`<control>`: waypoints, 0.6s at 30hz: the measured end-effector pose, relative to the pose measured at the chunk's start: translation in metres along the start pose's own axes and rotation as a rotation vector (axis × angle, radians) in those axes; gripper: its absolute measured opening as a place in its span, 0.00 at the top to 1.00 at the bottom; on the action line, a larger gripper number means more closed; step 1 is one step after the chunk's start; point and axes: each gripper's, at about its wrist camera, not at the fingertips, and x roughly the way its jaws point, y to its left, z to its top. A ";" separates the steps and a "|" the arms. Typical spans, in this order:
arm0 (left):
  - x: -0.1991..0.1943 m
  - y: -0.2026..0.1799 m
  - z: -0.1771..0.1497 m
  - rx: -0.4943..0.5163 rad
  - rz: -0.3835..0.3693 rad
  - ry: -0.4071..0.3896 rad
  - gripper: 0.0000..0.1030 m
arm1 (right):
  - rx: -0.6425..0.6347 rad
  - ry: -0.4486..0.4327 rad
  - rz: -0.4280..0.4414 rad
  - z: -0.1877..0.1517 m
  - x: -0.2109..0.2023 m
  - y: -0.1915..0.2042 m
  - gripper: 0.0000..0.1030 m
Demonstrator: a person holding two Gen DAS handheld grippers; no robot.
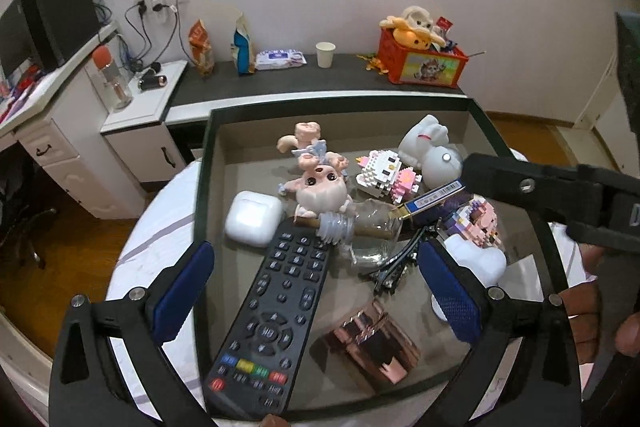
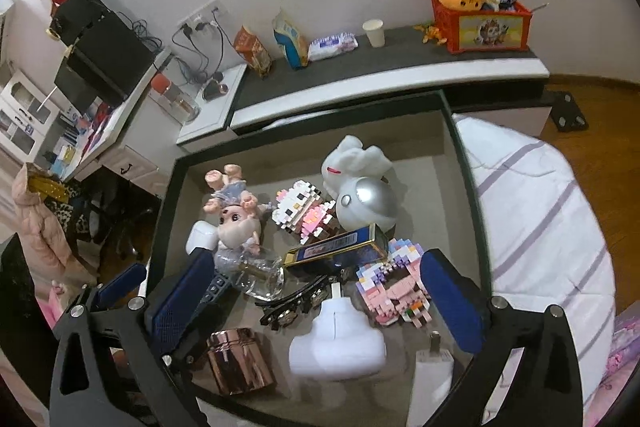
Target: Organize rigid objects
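Observation:
A dark-rimmed tray (image 1: pixel 205 163) with a grey floor holds the objects. In the left wrist view a black remote (image 1: pixel 272 323) lies between the open pads of my left gripper (image 1: pixel 316 291), beside a white earbud case (image 1: pixel 253 218), a pink doll (image 1: pixel 320 183), a glass bottle (image 1: pixel 372 235) and a rose-gold box (image 1: pixel 370 343). My right gripper (image 2: pixel 316 301) is open over a white figure (image 2: pixel 336 343), a black hair clip (image 2: pixel 296 301) and a pink brick figure (image 2: pixel 394 291). A blue and gold box (image 2: pixel 340 247) lies behind.
A brick cat (image 2: pixel 302 211) and a white rabbit toy (image 2: pixel 360 183) sit at the tray's back. The tray rests on a striped white cloth (image 2: pixel 532 227). A dark shelf behind carries a red toy crate (image 1: pixel 420 61), a paper cup (image 1: pixel 325 54) and snack bags. A white charger (image 2: pixel 434 367) lies near the tray's front.

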 end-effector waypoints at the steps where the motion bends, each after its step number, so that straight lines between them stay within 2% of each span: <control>1: -0.003 0.001 -0.002 -0.003 0.002 -0.004 0.00 | -0.015 -0.021 -0.015 -0.003 -0.009 0.003 0.00; 8: -0.039 0.012 -0.023 -0.041 -0.003 -0.045 0.00 | -0.105 -0.143 -0.112 -0.039 -0.062 0.018 0.00; 18: -0.114 0.009 -0.076 -0.064 -0.013 -0.130 0.00 | -0.205 -0.245 -0.165 -0.111 -0.129 0.036 0.00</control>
